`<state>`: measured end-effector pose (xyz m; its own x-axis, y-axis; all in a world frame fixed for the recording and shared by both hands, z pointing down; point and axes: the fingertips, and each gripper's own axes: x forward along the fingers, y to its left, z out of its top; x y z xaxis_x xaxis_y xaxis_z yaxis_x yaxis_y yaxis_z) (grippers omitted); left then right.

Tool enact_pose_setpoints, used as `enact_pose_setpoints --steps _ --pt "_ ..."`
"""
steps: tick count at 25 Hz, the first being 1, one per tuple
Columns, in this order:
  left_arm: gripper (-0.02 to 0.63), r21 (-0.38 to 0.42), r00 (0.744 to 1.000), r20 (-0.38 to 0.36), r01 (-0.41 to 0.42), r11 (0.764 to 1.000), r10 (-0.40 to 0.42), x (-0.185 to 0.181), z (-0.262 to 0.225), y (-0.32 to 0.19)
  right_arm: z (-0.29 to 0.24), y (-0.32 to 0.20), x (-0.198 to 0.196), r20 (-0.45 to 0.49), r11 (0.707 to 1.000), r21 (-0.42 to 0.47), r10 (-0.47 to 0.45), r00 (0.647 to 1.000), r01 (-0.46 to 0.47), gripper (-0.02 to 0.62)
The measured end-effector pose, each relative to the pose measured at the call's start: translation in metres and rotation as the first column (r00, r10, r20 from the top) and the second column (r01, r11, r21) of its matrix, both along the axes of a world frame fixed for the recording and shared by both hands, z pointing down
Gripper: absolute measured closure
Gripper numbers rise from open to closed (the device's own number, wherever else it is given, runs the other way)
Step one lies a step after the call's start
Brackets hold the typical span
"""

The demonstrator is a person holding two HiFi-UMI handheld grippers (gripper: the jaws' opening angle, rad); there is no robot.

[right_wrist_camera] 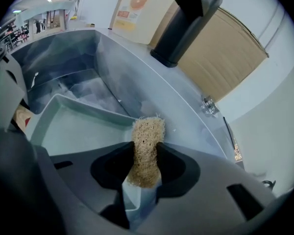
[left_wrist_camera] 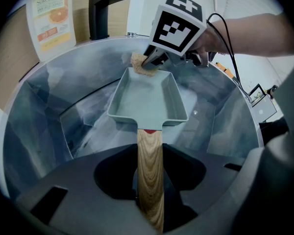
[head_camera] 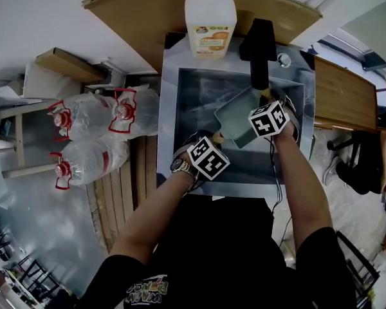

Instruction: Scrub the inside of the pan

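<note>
A grey-green rectangular pan [head_camera: 239,122] with a wooden handle [left_wrist_camera: 150,165] hangs tilted over the steel sink [head_camera: 194,92]. My left gripper [left_wrist_camera: 150,182] is shut on that handle, at the pan's near end [head_camera: 216,140]. My right gripper [right_wrist_camera: 146,155] is shut on a tan fibrous scrubber [right_wrist_camera: 147,143]. The scrubber [left_wrist_camera: 141,65] rests on the pan's far rim, seen beyond the pan floor [left_wrist_camera: 147,99] in the left gripper view. In the right gripper view the pan's inside [right_wrist_camera: 78,129] lies just left of the scrubber.
A black faucet [head_camera: 260,44] stands at the sink's back right, close to the right gripper [head_camera: 266,100]. A soap bottle [head_camera: 210,21] stands behind the sink. Large water bottles [head_camera: 90,134] lie on the floor at the left. A wooden table [head_camera: 347,95] is at the right.
</note>
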<state>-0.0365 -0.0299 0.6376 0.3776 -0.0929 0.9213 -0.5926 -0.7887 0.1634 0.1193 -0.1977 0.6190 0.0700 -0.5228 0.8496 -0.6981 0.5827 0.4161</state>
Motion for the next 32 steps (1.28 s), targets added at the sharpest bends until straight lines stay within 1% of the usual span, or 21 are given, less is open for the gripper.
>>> enact_pose_setpoints --steps 5,8,12,15,20,23,26,29,32 --pt "0.443 0.001 1.0 0.002 -0.001 1.0 0.001 -0.001 0.001 0.0 0.002 -0.002 -0.021 0.017 0.997 0.008 -0.071 0.997 0.071 0.449" --pt "0.443 0.0 1.0 0.001 -0.002 1.0 0.002 -0.001 0.001 0.0 0.002 -0.002 -0.038 0.028 0.991 0.011 -0.132 0.991 0.132 0.449" --pt "0.443 -0.003 1.0 0.002 -0.003 1.0 0.003 -0.001 0.001 0.0 0.001 0.002 -0.049 0.039 0.983 0.01 -0.185 0.982 0.185 0.449" --pt "0.443 -0.003 1.0 0.003 -0.003 1.0 0.003 -0.002 0.001 0.0 -0.002 0.005 -0.058 0.038 0.971 0.009 -0.239 0.97 0.238 0.449" --pt "0.443 -0.004 1.0 0.003 -0.003 1.0 0.003 -0.001 0.001 0.001 -0.003 0.019 -0.078 0.044 0.944 -0.021 -0.329 0.943 0.33 0.449" --pt "0.443 -0.003 1.0 0.003 -0.002 1.0 0.002 -0.001 0.001 0.001 -0.004 0.032 -0.098 0.063 0.91 -0.03 -0.411 0.91 0.413 0.449" --pt "0.443 -0.004 1.0 0.003 -0.002 1.0 0.002 -0.001 0.001 0.001 -0.005 0.045 -0.117 0.105 0.862 -0.022 -0.502 0.858 0.507 0.449" --pt "0.443 -0.003 1.0 0.002 -0.001 1.0 0.001 -0.001 0.001 0.0 -0.009 0.054 -0.135 0.155 0.803 0.007 -0.59 0.793 0.596 0.449" --pt "0.443 -0.002 1.0 0.001 -0.001 1.0 0.001 -0.001 0.001 0.0 -0.013 0.062 -0.152 0.165 0.728 0.028 -0.68 0.715 0.685 0.449"
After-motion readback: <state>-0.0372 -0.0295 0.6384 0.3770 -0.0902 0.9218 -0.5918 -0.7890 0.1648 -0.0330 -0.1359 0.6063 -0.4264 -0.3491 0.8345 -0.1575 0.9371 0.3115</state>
